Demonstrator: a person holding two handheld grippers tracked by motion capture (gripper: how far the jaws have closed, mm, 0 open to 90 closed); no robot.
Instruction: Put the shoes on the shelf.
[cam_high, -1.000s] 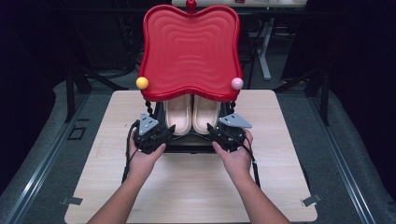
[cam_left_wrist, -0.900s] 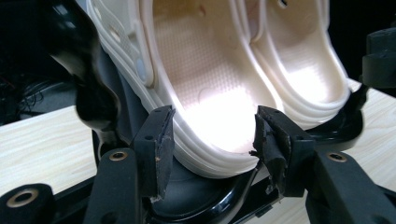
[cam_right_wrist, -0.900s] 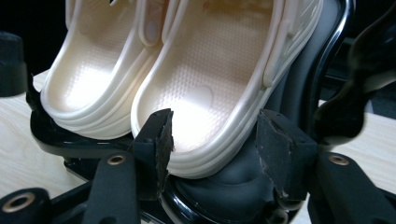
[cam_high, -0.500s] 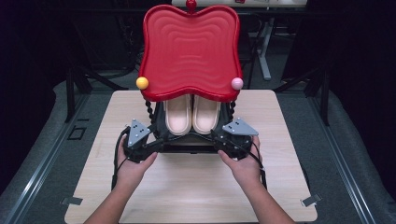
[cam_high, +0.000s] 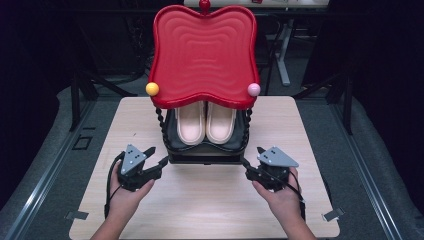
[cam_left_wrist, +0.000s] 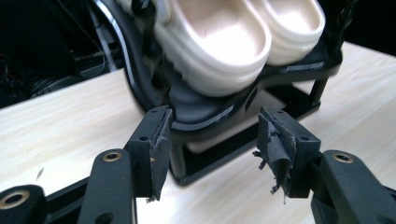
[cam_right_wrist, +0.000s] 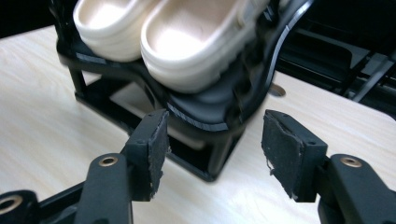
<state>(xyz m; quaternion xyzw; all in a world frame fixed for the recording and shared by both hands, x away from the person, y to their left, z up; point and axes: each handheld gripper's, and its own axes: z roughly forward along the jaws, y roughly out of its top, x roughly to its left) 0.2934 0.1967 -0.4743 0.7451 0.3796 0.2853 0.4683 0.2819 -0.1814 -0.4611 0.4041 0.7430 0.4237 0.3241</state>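
Shoe rack (cam_high: 205, 155) is standing on the far middle of the wooden table (cam_high: 210, 205), with its big red tray top (cam_high: 202, 55) tilted toward me, and I am working at its black lower frame. On the low shelf the pair of cream slippers (cam_high: 205, 122) is lying side by side, toes pointing to the back. I judge that I am in the releasing step: both hands are drawing away from the front corners. The left gripper (cam_high: 155, 159) is standing just beside the left corner, and its jaws have just been opening, with nothing between the pads (cam_left_wrist: 159, 144). The right gripper (cam_high: 252, 162) is doing the same at the right corner, wide and empty. For the next move I am needing clear room to retreat without touching the frame.
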